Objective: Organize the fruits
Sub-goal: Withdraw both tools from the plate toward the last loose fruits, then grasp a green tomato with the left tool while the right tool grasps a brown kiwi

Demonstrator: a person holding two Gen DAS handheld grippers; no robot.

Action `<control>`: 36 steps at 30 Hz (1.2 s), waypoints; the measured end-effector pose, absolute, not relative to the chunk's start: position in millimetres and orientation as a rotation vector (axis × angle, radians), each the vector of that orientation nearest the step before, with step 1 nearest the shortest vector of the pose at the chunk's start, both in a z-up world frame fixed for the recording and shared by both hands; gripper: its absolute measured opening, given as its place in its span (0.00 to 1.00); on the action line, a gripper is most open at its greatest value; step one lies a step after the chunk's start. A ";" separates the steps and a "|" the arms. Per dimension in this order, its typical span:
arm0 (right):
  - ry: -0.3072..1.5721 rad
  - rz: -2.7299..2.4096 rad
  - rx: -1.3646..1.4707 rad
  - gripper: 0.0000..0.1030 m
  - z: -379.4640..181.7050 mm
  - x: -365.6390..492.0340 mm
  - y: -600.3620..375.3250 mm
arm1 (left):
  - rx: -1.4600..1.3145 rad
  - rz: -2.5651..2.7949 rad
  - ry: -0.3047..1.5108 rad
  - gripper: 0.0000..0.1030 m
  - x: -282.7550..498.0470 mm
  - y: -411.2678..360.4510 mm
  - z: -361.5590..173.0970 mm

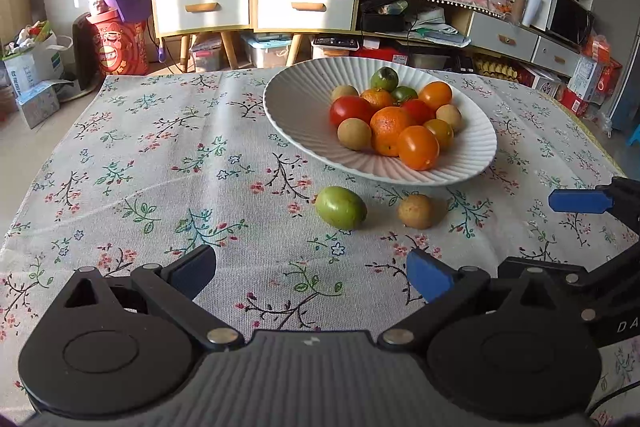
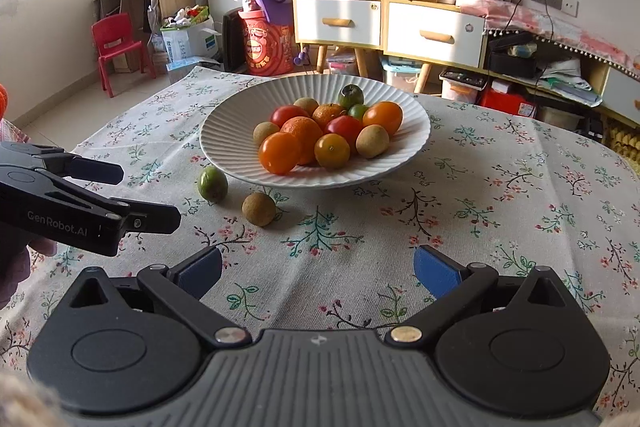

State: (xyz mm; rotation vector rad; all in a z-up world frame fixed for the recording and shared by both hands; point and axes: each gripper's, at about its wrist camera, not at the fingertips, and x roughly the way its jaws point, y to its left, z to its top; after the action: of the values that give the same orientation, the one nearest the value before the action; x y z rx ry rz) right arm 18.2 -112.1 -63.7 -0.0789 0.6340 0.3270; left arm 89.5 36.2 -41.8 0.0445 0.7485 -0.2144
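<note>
A white ribbed plate (image 1: 292, 107) (image 2: 224, 147) sits on the floral tablecloth, piled with several orange, red, green and brown fruits. On the cloth just in front of the plate lie a green fruit (image 1: 341, 207) (image 2: 212, 183) and a brown round fruit (image 1: 416, 211) (image 2: 259, 209), close together but apart. My left gripper (image 1: 312, 269) is open and empty, short of both loose fruits. My right gripper (image 2: 318, 267) is also open and empty, nearer than the brown fruit. The left gripper (image 2: 150, 195) shows at the left of the right wrist view, beside the green fruit.
The tablecloth (image 1: 160, 167) covers the table; its far edge runs behind the plate. Beyond stand wooden shelves with white drawers (image 1: 256, 7), a red drum (image 1: 120, 47), boxes on the floor and a red chair (image 2: 116, 47). A person's hand (image 2: 24, 259) holds the left gripper.
</note>
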 end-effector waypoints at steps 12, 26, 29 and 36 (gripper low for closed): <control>0.657 0.323 -0.119 0.99 -79.0 23.2 -109.5 | 0.091 -0.210 0.681 0.91 101.2 24.4 -62.0; 0.639 0.327 -0.129 1.00 -83.3 31.4 -103.8 | 0.035 -0.259 0.638 0.59 109.5 23.0 -57.0; 0.633 0.333 -0.135 0.99 -82.6 32.7 -100.5 | 0.028 -0.278 0.639 0.43 109.0 23.2 -55.5; 0.617 0.380 -0.163 0.94 -78.4 38.1 -88.3 | 0.012 -0.258 0.684 0.33 110.7 26.7 -49.3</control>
State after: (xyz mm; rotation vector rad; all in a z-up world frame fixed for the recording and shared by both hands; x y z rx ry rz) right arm 38.1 -88.3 -78.4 -0.1635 0.6166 0.3801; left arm 110.7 26.7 -49.3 0.0121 0.6842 -0.2579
